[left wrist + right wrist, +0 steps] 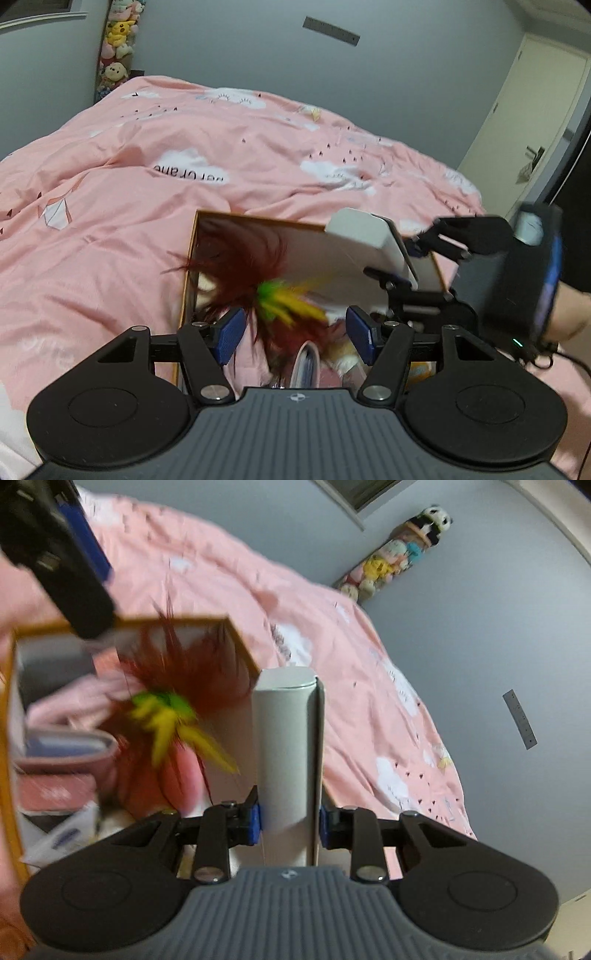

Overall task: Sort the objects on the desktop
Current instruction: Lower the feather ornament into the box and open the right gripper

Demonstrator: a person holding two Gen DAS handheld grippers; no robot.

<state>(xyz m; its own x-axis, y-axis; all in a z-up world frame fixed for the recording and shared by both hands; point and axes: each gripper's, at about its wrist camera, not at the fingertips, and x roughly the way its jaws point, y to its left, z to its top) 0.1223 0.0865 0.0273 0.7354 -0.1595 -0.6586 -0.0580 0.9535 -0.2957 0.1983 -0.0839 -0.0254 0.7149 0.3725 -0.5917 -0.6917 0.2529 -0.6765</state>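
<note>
Your right tool [290, 821] is clamped on a white box [286, 738], its blue pads pressing the two long sides near the lower end. The box stands up and away from you along the fingers, just beside the open side of a gold-edged cardboard box [243, 646] that lies on the pink bed [369, 701]. Your left tool [295, 332] has its pads wide apart with nothing gripped; a red, green and yellow feather toy [273, 295] hangs blurred between and just beyond them, over the cardboard box. Inside that box you can see a pink case [66, 757] and other small packets, too blurred to name.

You seem to be at the stowing step: the white box is carried to the cardboard box but not yet in it. Next, you probably need to tip it lower and slide it past the feathers into a free spot before letting go. The left tool could hold the feathers aside.
</note>
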